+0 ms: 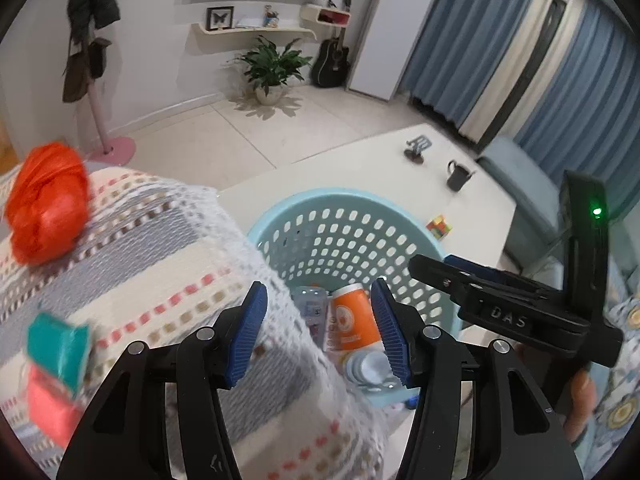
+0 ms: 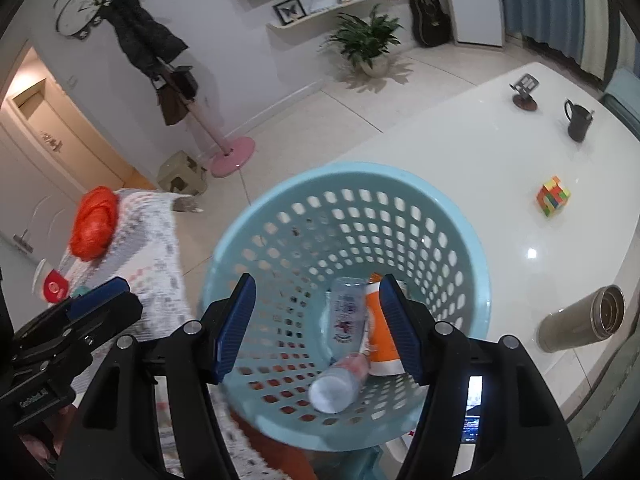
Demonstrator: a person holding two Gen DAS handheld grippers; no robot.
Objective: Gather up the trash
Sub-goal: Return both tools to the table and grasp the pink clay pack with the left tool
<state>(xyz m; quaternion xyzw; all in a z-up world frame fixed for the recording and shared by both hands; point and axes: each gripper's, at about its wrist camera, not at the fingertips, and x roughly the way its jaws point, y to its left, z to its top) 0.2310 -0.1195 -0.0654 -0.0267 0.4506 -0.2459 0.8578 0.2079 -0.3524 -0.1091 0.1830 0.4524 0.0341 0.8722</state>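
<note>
while both hand-held grippers (image 1: 320, 332) (image 2: 318, 328) gape empty, basket (image 2: 248, 216) holds 2 bottles, 1 orange tube (image 2: 380, 332).

One light blue perforated basket (image 2: 456, 236) stands beside one white desk (image 2: 460, 148). Inside the basket lie two clear plastic bottles (image 2: 347, 312) and one orange cup (image 2: 380, 332). On the desk are five things: one dark mug (image 2: 579, 122), one small phone stand (image 2: 525, 94), one multicoloured puzzle cube (image 2: 553, 196), and one steel flask (image 2: 584, 318) lying on its side. One orange plastic bag (image 2: 94, 224) sits on one patterned cloth (image 1: 160, 264). Two tongs show, the left tongs (image 1: 320, 332) and the right tongs (image 2: 318, 324), each with two blue pads. One potted plant (image 2: 366, 42), one guitar (image 2: 430, 20), one coat rack (image 2: 224, 148).
</note>
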